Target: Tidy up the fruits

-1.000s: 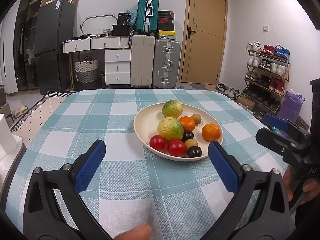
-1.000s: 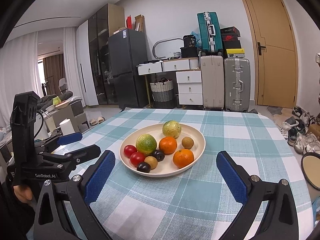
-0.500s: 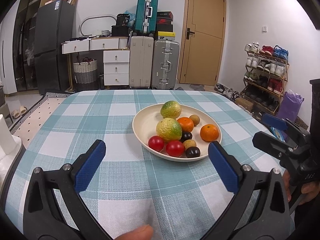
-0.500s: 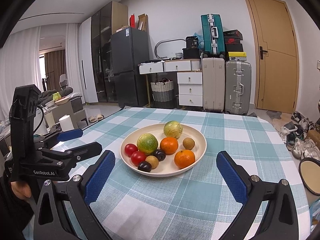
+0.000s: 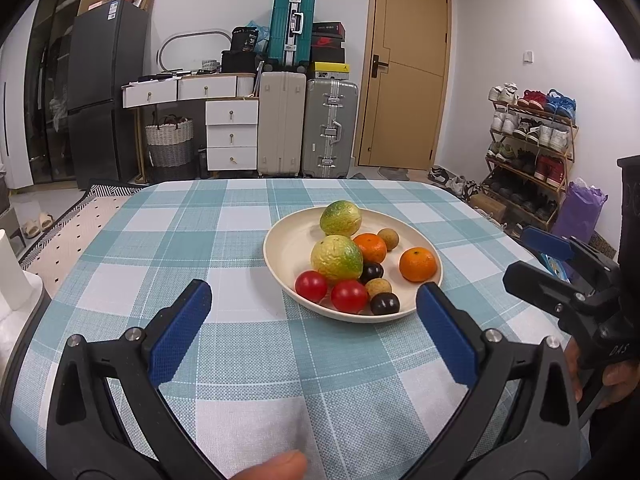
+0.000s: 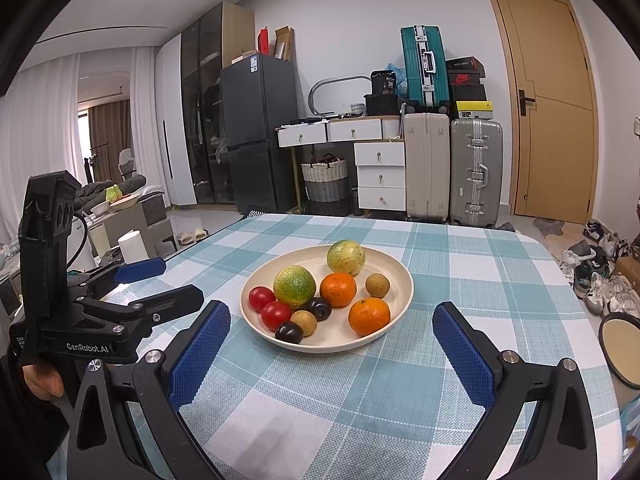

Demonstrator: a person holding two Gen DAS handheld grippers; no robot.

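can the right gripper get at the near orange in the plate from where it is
Probably yes. The right gripper has open jaws, and the near orange sits at the plate's front edge with only bare tablecloth between.

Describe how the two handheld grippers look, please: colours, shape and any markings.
Both are black plastic frames with silver screws. Each has two fingers with textured blue pads. The left gripper carries the white marking "GenRobot.AI" on its side and a tall black block on top. The right gripper shows the white letters "DAS". No sleeve is visible.
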